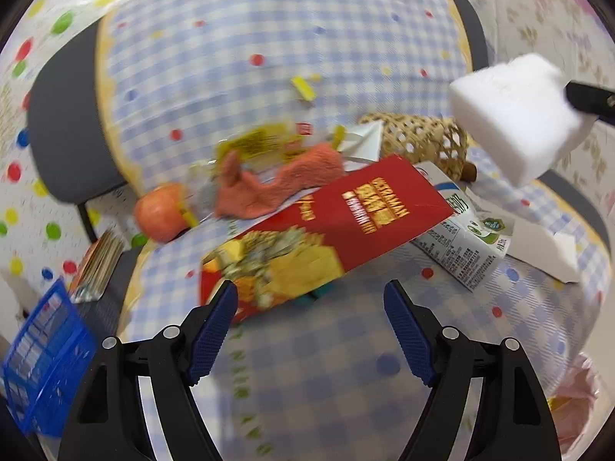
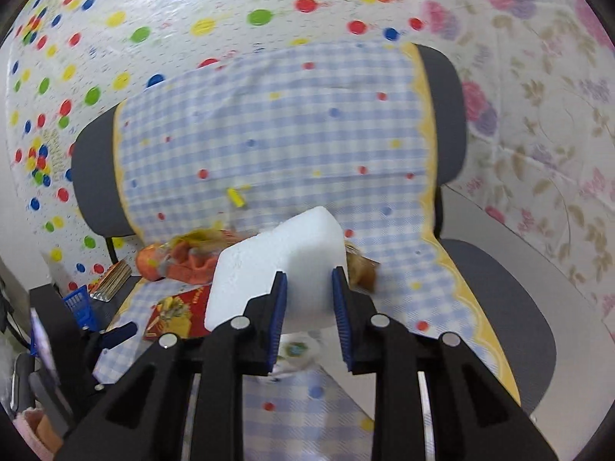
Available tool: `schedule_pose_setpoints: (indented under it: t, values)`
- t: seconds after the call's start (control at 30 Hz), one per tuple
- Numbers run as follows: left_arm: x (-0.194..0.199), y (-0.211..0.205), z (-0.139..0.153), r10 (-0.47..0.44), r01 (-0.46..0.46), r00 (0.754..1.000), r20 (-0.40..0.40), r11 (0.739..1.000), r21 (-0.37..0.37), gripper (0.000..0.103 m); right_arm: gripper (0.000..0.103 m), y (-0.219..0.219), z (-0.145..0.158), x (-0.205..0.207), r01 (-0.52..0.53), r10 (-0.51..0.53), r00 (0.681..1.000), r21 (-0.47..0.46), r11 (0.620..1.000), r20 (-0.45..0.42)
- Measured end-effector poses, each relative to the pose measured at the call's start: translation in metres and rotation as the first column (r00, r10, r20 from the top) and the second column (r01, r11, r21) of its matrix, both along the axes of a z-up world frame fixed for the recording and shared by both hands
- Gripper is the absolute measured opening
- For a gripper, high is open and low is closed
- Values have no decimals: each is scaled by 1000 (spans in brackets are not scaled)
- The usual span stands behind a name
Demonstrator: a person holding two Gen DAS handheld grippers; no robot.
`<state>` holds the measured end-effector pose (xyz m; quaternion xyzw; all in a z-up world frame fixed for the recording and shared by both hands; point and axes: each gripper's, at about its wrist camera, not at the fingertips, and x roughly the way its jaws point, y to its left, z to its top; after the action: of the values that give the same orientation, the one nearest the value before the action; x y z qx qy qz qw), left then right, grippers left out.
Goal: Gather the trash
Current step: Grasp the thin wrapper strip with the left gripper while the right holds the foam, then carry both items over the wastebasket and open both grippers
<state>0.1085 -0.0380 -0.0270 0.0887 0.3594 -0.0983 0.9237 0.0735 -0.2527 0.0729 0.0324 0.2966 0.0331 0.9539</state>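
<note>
Now aloft: white foam block [image 2: 276,265], clamped in right gripper [image 2: 309,288] above the red snack box [image 1: 338,226].
Left gripper [image 1: 310,330]: fingers apart, empty, just short of the box.
Risk: narrow edge grip; a swing could twist the block free.

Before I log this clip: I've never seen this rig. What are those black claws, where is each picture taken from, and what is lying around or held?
The claws are hand-held grippers, one per hand of a person, each with a fisheye camera looking along its fingers.

The left wrist view shows the left gripper open and empty above a checked cloth over a chair seat. On it lie a red box, a milk carton, an orange rag, an apple and a woven basket.

The right wrist view shows the right gripper shut on a white foam block, lifted clear of the seat.
</note>
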Motion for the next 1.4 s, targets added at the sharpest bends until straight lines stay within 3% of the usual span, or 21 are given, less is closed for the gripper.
schedule_pose_setpoints:
  t: [0.17,0.23,0.33,0.37,0.5,0.57,0.63,0.77,1.1,1.4]
  values:
    - [20,-24,-10,-33,32,999,11,995,91,66,25,-16,-4,0,15,-15,1000,8,1000,-13]
    - [28,-26,-11,-39,40,999,-12,995,96,56,25,-18,-6,2,17,-17,1000,12,1000,-18]
    - [32,-25,-6,-50,48,999,10,993,104,33,25,-19,-7,2,15,-14,1000,15,1000,-22]
    - [32,-23,-2,-47,44,999,21,993,107,18,25,-18,-6,2,18,-17,1000,14,1000,-20]
    - [25,3,29,6,-10,994,107,999,41,2,25,-18,-2,-7,12,-12,1000,10,1000,2]
    - [16,21,51,54,-55,987,153,998,2,0,25,-17,2,-12,10,-10,1000,4,1000,13]
    - [5,47,75,106,-93,980,167,992,-86,0,25,-15,6,-19,2,-2,1000,3,1000,21]
    - [-28,76,103,132,-94,976,172,972,-216,0,25,-4,8,-35,-30,30,999,-16,999,16]
    - [-108,57,105,49,5,984,169,952,-305,0,25,14,8,-80,-58,59,998,-85,995,3]
    - [-155,10,106,-66,129,979,194,933,-335,0,26,-13,11,-128,12,-11,1000,-119,993,11]
